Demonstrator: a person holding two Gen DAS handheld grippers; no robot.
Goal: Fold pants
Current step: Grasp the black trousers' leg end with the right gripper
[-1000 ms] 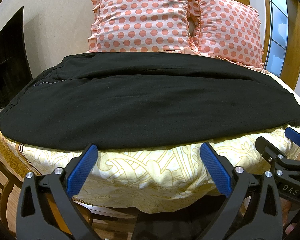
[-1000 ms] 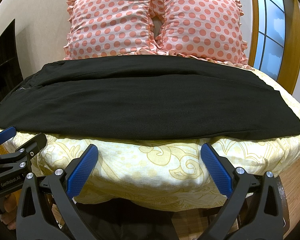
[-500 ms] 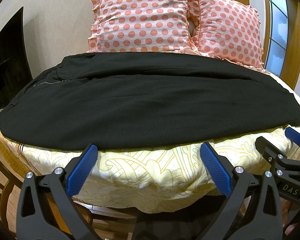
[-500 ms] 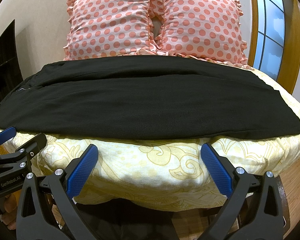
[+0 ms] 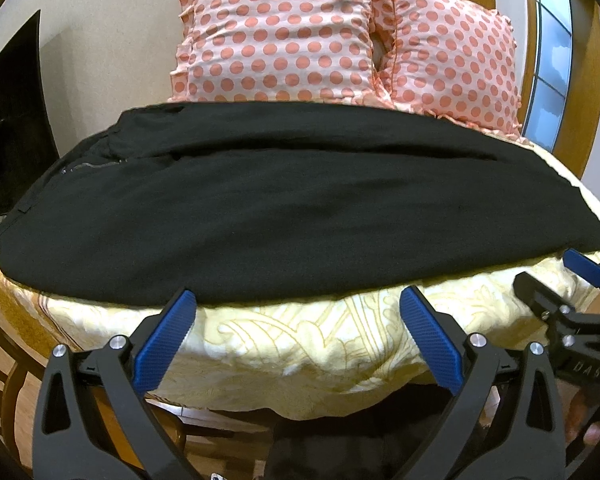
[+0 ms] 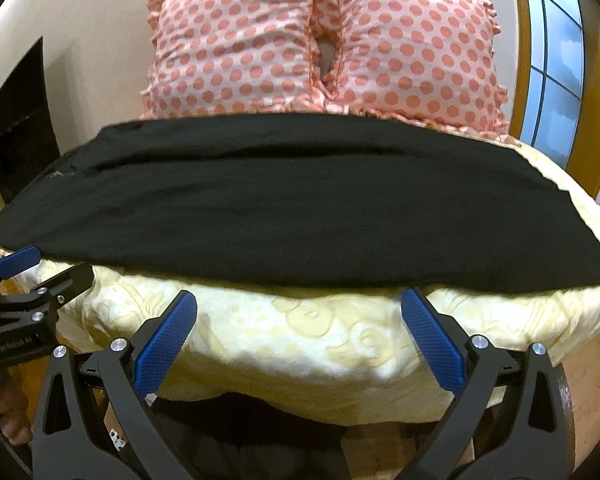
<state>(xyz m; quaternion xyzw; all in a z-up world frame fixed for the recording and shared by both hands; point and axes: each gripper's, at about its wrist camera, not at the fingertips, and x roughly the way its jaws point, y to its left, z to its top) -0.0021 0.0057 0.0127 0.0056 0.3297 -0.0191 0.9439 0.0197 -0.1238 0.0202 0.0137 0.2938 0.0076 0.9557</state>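
Observation:
Black pants (image 5: 292,208) (image 6: 284,208) lie flat across the bed, one leg folded onto the other, waist at the left and leg ends at the right. My left gripper (image 5: 296,320) is open, its blue pads just short of the pants' near edge, nothing between them. My right gripper (image 6: 298,320) is open too, hovering over the yellow bedspread below the near edge. Each gripper shows in the other's view: the right one (image 5: 580,280) at the far right, the left one (image 6: 28,272) at the far left.
A yellow patterned bedspread (image 5: 300,344) (image 6: 300,344) covers the bed and hangs over its near edge. Two pink polka-dot pillows (image 5: 280,36) (image 6: 236,44) stand against the wall behind the pants. A dark screen (image 5: 12,120) is at left, a window (image 6: 556,40) at right.
Both grippers have moved slightly forward toward the bed, so the pants' near edge now sits closer to the fingertips. The pants have not moved.

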